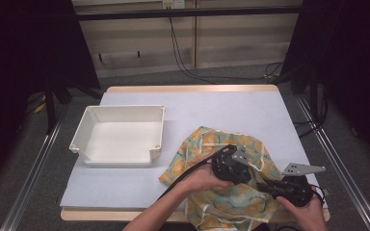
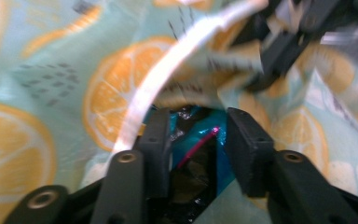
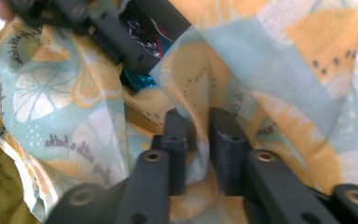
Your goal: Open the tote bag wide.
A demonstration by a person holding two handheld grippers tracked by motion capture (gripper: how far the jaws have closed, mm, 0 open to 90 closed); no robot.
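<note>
On the white bench (image 1: 139, 187), the left tool (image 2: 196, 140) grips a shiny packet (image 2: 200, 154) inside the citrus-print bag (image 1: 231, 192) while the right tool (image 3: 196, 154) pinches its fabric; next, likely lifting the packet clear.

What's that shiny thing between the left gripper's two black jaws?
A crinkly blue and black packet with a pink streak, inside the orange-print cloth bag, seen in the left gripper view.

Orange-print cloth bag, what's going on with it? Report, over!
Left gripper at a shiny teal packet in the orange-print cloth bag. Right gripper pinching bag fabric. White plastic tray off to the side, nothing blocking.
</note>
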